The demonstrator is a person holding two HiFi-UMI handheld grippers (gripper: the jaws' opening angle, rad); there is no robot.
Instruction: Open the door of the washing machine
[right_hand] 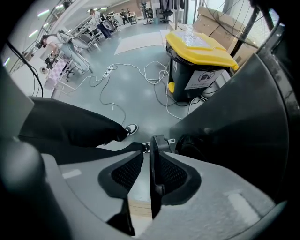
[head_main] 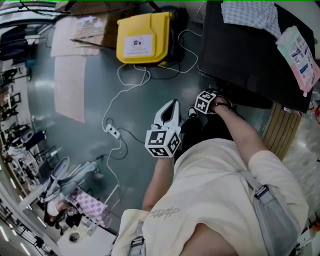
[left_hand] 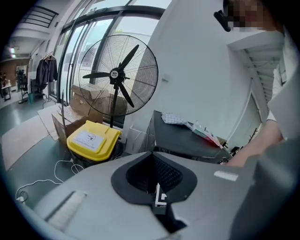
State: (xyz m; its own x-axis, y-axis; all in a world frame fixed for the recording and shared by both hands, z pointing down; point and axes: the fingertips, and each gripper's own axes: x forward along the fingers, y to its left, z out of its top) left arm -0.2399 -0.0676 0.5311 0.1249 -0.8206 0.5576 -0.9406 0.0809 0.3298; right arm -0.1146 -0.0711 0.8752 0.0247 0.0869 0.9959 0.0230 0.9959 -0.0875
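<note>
The washing machine (head_main: 240, 55) is a black box at the upper right of the head view, also seen in the left gripper view (left_hand: 187, 140) and as a dark wall in the right gripper view (right_hand: 243, 108). My right gripper (right_hand: 149, 161) points down beside the machine's front (head_main: 205, 102). A thin dark door edge (right_hand: 153, 187) with a latch at its tip stands between the jaws. It lies against the right pad, and a light gap shows on the left-pad side. My left gripper (head_main: 174, 104) hangs in the air over the floor, its jaws meeting at the tip with nothing between them.
A yellow-lidded bin (head_main: 142, 37) stands left of the machine, with a large fan (left_hand: 117, 75) and cardboard boxes (left_hand: 82, 101) behind it. Cables and a power strip (head_main: 112, 131) lie on the floor. A cloth (head_main: 247, 15) and a packet (head_main: 300, 50) lie on the machine's top.
</note>
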